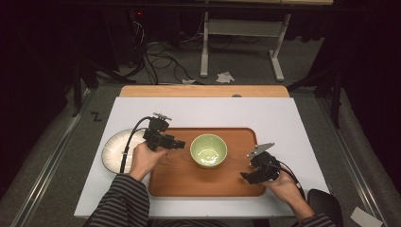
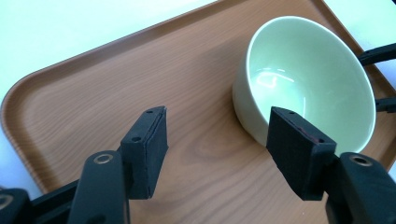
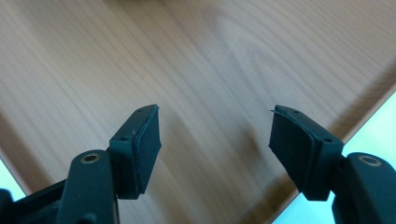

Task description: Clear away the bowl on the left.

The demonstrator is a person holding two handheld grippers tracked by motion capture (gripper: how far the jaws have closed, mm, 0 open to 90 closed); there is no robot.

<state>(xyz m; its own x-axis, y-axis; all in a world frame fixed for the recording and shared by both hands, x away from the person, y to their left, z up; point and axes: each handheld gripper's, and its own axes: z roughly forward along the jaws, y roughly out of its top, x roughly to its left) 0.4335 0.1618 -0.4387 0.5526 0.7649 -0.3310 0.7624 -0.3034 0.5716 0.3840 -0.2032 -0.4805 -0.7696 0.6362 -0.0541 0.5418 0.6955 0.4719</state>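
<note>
White tabletop carries a wooden tray holding one empty green bowl.

We see a pale green bowl standing upright and empty, its glossy inside catching the light. It sits near the middle of a brown wooden tray, slightly toward the tray's far side. In the left gripper view the bowl rests on the tray, with its rounded wall and open rim facing us.
</note>
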